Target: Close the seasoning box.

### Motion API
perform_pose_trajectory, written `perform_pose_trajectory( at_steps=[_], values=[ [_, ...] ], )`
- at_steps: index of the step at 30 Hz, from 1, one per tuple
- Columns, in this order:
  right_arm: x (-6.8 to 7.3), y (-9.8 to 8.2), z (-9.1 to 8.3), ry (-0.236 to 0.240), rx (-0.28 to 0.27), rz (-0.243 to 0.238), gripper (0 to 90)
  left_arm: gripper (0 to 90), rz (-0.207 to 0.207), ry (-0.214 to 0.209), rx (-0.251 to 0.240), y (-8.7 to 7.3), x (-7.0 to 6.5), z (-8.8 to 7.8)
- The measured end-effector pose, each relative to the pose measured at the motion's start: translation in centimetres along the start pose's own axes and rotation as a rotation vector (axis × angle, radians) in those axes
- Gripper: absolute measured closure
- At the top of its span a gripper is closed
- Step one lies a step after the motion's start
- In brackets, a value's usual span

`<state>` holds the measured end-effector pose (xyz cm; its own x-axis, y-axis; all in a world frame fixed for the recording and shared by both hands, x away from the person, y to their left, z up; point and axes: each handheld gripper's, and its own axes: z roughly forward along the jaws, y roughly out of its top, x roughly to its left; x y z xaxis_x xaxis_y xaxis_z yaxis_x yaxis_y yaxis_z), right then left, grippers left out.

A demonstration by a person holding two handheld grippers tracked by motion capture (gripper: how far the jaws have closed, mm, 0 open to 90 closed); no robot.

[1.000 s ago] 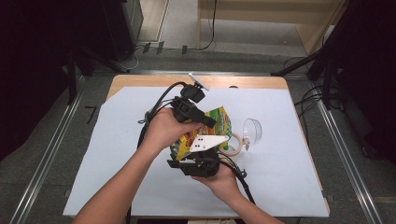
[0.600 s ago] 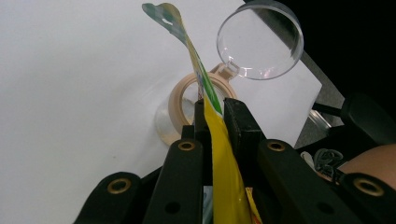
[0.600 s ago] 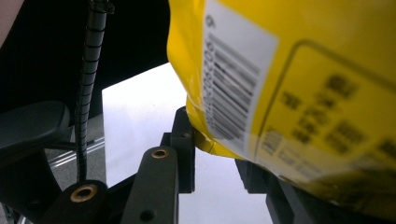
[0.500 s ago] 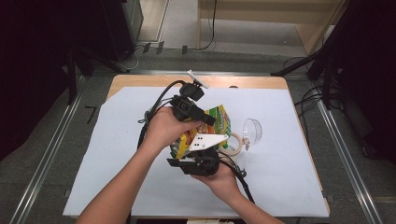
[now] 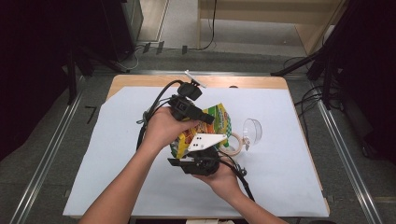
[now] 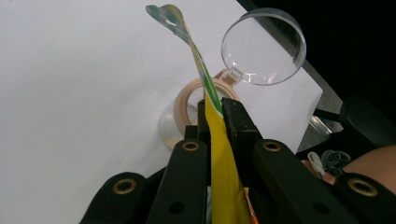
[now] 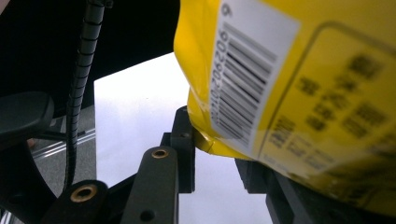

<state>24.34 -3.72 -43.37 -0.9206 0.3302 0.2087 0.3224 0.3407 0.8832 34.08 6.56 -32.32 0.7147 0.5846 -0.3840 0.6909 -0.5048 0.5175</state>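
Note:
A yellow and green snack bag (image 5: 220,117) is held above the white sheet between both grippers. My left gripper (image 5: 208,119) comes in from the left, shut on the bag's thin sealed edge (image 6: 219,186); in the left gripper view the black jaws pinch it flat near my left gripper's tips (image 6: 215,106). My right gripper (image 5: 197,148) holds the bag from below, nearer the person. In the right gripper view the bag (image 7: 303,84) shows its barcode side, its lower corner sits in my right gripper (image 7: 215,137), and the bag hides the right jaw's tip.
A tan tape roll (image 5: 236,141) lies on the white sheet (image 5: 107,158) just right of the bag, with a clear plastic dome (image 5: 253,128) beside it. Both also appear past the left jaws: tape roll (image 6: 183,100), dome (image 6: 262,46). Cables trail from both grippers.

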Motion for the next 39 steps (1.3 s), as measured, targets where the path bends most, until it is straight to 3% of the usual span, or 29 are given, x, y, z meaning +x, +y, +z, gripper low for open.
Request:
perform_pose_trajectory(
  at_steps=[19,39],
  values=[
    [0.33,-0.06,0.34,-0.013,0.016,-0.017,72.0,86.4,-0.004,0.003,-0.037,-0.87,0.13,-0.28],
    [0.24,-0.57,-0.29,-0.030,0.007,-0.001,71.7,86.1,0.009,-0.012,-0.033,-0.41,-0.05,0.53]
  ],
)
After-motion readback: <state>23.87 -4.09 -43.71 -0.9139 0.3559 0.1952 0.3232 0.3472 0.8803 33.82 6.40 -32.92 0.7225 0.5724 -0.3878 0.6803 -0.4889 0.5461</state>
